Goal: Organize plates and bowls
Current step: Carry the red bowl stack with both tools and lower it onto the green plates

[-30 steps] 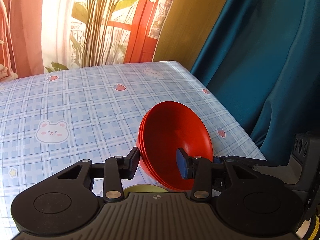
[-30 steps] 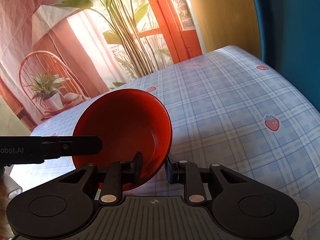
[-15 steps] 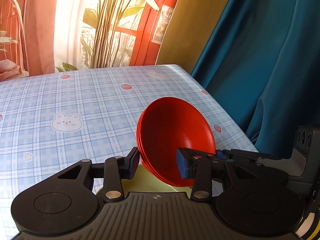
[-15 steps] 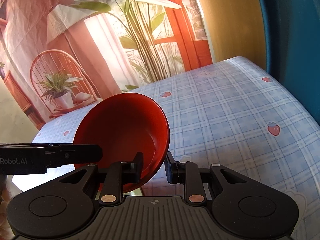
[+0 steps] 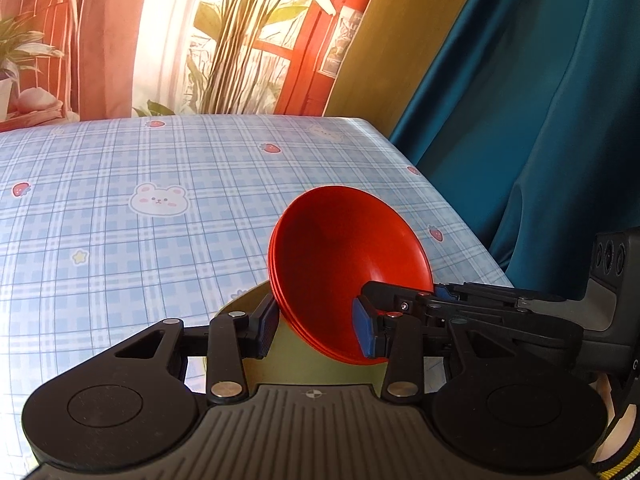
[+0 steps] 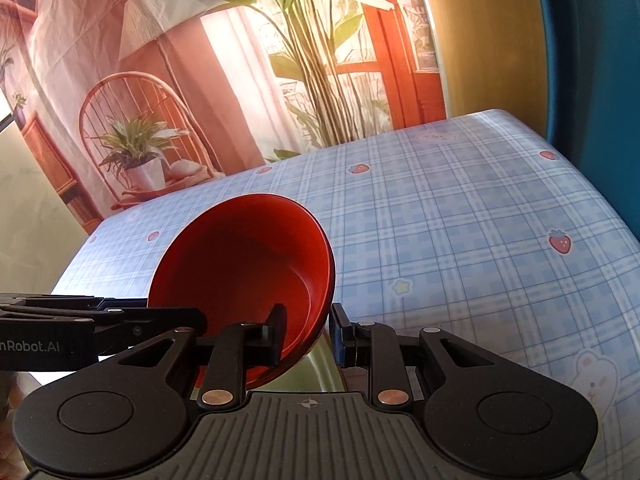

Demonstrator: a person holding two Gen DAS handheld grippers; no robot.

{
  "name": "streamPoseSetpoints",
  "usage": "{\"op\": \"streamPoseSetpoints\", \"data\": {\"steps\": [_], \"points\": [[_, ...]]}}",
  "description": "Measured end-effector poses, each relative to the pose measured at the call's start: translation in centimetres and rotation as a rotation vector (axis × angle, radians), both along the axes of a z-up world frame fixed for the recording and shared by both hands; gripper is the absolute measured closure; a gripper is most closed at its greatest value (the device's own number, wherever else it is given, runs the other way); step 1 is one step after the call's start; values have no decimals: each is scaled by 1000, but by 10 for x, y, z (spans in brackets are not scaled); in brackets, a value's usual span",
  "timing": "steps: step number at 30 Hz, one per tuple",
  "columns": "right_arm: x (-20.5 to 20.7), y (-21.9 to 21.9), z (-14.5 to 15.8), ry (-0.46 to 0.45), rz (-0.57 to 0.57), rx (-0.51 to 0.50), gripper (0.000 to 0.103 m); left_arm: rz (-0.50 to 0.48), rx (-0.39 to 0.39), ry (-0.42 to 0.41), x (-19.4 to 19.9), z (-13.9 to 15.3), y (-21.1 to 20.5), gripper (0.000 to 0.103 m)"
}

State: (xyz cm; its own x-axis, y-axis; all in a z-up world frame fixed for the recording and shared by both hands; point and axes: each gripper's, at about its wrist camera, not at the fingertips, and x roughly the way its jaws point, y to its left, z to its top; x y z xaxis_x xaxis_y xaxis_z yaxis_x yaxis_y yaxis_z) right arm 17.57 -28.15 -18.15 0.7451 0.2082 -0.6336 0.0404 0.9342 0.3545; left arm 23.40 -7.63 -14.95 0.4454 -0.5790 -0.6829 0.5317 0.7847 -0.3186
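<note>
My left gripper (image 5: pixel 316 326) is shut on the rim of a stack of red plates (image 5: pixel 344 264), holding it tilted above a pale green plate (image 5: pixel 296 360) on the table. My right gripper (image 6: pixel 308 334) is shut on the rim of a red bowl (image 6: pixel 244 264), held tilted in the air. A green plate edge (image 6: pixel 320 372) shows below the bowl. The right gripper's fingers (image 5: pixel 460 300) reach in beside the red plates in the left wrist view; the left gripper's fingers (image 6: pixel 100 316) show beside the bowl in the right wrist view.
A blue checked tablecloth (image 5: pixel 120 240) with bears and strawberries covers the table. A teal curtain (image 5: pixel 540 120) hangs past the table's right edge. A printed backdrop with plants and a chair (image 6: pixel 140 120) stands behind the far edge.
Both grippers have drawn back and risen a little with their loads. More of the green plate shows under the red plates. The bowl and plates stay gripped.
</note>
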Motion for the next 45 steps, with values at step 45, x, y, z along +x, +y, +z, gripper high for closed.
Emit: {"op": "streamPoseSetpoints", "data": {"steps": [45], "points": [[-5,23,-8,79,45,-22,73,31,-25,53,-20,-13,27,59]]}}
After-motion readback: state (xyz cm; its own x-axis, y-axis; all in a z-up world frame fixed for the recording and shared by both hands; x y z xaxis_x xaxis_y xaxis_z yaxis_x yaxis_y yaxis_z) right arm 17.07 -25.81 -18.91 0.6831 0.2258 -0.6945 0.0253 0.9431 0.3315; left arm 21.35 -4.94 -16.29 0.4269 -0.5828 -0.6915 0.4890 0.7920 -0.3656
